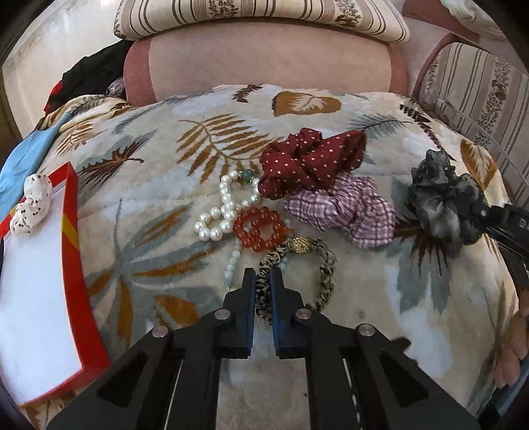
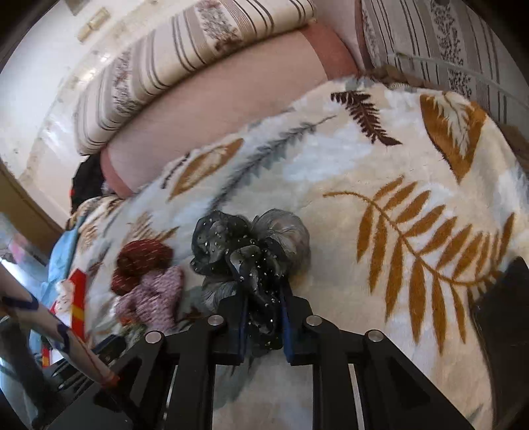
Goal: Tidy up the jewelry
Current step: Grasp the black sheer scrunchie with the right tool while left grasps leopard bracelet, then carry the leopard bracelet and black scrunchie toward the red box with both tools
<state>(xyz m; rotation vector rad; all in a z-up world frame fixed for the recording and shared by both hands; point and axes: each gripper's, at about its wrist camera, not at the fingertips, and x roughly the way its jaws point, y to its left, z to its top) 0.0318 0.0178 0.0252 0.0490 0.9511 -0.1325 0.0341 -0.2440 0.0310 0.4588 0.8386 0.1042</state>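
Observation:
On a leaf-print blanket [image 1: 148, 198] lie a pearl bracelet [image 1: 224, 208], a red bead bracelet [image 1: 259, 228], a dark red dotted scrunchie [image 1: 310, 162] and a pink checked scrunchie [image 1: 344, 211]. My left gripper [image 1: 263, 281] is shut on a leopard-print hair tie [image 1: 297, 274] with a gold bead. My right gripper [image 2: 263, 297] is shut on a grey-black sparkly scrunchie [image 2: 248, 248], which also shows in the left wrist view [image 1: 443, 205]. A red-rimmed white box [image 1: 36, 281] at the left holds a white spotted scrunchie [image 1: 31, 208].
A pink sofa back [image 1: 264, 66] and striped cushions [image 1: 264, 16] stand behind the blanket. Blue cloth [image 1: 26, 158] and black clothing [image 1: 96, 69] lie at the far left. A striped armrest [image 1: 479, 92] is at the right.

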